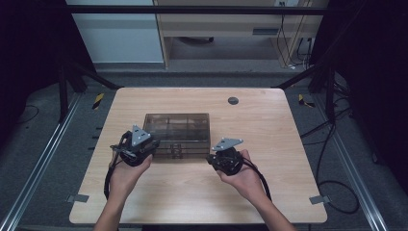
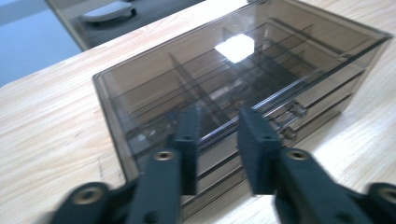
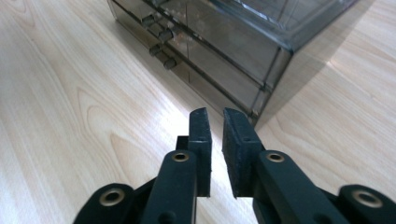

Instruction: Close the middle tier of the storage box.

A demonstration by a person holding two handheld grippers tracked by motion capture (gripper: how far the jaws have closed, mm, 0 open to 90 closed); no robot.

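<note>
We see a smoky drawer box (image 1: 177,131) mid-counter (image 1: 269,125). Our left tool (image 2: 218,140) hovers at its front-left corner, our right tool (image 3: 217,135) by its front-right; both gape slightly, holding nothing. Misaimed jaws might shove the box or miss its small knobs (image 3: 163,35).

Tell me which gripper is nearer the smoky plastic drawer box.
Left. The left gripper is over the drawer box's front left corner. The right gripper sits just off its front right corner, above bare table.
</note>
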